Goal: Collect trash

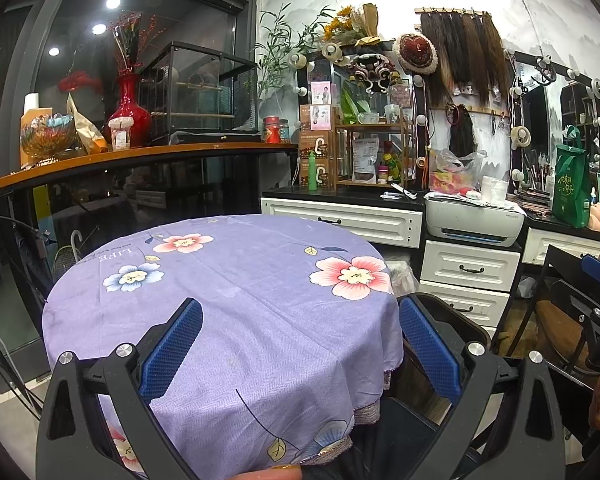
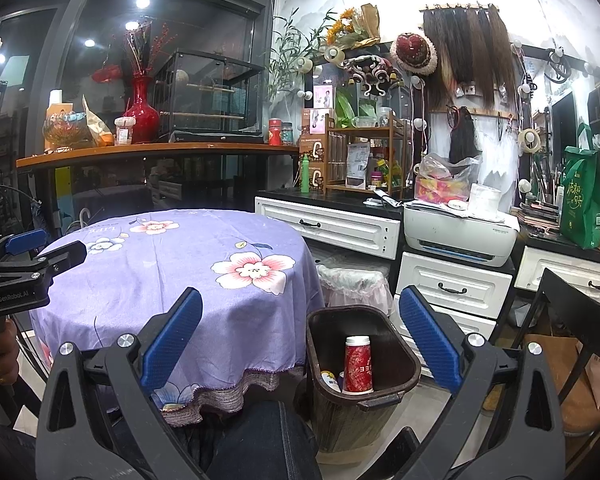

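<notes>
Trash already collected sits in the brown waste bin on the floor just beside the round table: a red cylindrical can stands upright inside, with a white item bearing a yellow mark lying at its base. No loose trash shows on the purple floral tablecloth in either view; the task appears complete or nearly so.

Gripper state: the left gripper hovers above the near half of the tabletop, jaws wide apart, nothing between them. The right gripper is held above the table's near right edge and the bin, jaws likewise spread and empty.

Recommended procedure for the present step:

1. Confirm the tabletop. Sweep the left wrist view across the far edge of the cloth, where the fisheye compresses detail.
2. Check the floor around the bin and under the cloth hem; that area is partly hidden by the person's knee.
3. Keep both sets of jaws apart until a target is found.
4. Avoid snagging the cloth fringe when lowering either tool near the table edge.
</notes>
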A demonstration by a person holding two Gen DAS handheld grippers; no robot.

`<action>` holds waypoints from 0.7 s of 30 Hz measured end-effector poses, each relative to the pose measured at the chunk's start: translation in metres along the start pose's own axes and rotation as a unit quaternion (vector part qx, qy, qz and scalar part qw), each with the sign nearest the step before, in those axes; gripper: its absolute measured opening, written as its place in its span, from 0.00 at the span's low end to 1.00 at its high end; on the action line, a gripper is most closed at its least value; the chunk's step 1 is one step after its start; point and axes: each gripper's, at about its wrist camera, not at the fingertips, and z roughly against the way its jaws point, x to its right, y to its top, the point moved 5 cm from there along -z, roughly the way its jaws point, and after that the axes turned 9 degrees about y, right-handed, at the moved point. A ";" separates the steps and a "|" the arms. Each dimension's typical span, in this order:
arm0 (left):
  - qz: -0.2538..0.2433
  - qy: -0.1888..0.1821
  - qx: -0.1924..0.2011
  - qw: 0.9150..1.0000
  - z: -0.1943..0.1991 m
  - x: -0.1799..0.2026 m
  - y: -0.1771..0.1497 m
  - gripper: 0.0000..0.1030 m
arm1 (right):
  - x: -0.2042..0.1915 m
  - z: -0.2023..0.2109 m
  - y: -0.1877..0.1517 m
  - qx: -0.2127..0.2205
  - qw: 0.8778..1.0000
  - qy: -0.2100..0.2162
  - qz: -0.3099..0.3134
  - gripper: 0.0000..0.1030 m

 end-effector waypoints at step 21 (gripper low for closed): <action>0.000 -0.002 -0.003 1.000 -0.004 -0.002 -0.005 0.95 | 0.000 -0.002 -0.002 -0.002 1.000 0.002 -0.001 0.94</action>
